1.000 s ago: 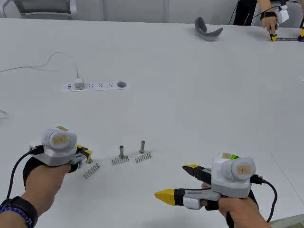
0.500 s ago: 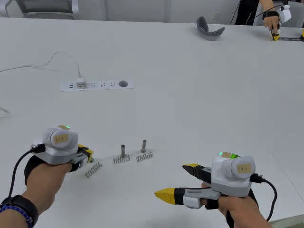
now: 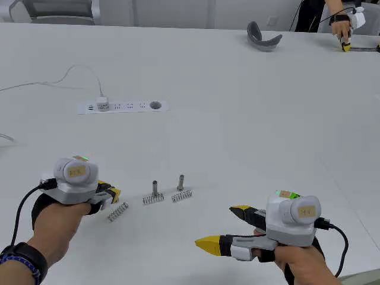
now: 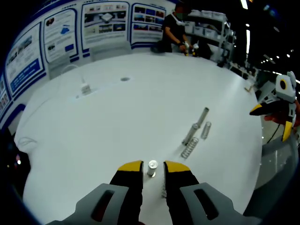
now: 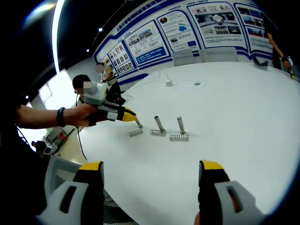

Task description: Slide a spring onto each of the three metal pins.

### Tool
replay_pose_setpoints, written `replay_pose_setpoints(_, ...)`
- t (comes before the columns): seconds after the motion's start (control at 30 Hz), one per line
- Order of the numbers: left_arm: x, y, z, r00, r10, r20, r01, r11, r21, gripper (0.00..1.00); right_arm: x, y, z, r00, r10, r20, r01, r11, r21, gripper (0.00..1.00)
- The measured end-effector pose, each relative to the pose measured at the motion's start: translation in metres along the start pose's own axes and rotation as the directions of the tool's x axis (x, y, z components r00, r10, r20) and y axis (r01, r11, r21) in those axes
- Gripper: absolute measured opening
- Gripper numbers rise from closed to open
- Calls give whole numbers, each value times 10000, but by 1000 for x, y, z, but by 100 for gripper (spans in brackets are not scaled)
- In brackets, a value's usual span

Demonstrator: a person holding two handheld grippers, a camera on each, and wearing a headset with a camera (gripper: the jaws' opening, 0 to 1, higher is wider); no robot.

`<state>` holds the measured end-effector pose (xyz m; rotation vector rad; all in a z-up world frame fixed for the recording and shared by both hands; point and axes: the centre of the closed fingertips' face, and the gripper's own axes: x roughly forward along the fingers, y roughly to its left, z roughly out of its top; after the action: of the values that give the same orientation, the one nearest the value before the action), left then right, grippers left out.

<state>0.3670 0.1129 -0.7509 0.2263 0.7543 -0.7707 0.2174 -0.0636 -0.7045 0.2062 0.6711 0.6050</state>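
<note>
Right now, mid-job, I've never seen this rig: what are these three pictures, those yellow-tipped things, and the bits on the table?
No robot arm here: a person holds a hand-held gripper in each hand. The head view comes from their headset; each round view comes from a camera on one gripper, looking along its jaws. On the white table stand three metal pins, with three springs lying beside them, none threaded yet. The left hand-held gripper has its jaws flanking one pin; whether it grips is unclear. The right hand-held gripper is open, empty.
</note>
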Motion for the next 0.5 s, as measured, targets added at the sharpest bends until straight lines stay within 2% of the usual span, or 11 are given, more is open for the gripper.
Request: replay_pose_setpoints(0.5, -21, 6, -13, 9999, 43, 130, -36, 9987, -504, 28, 6, 6, -1, 9998, 164, -75, -164, 9998, -75, 84)
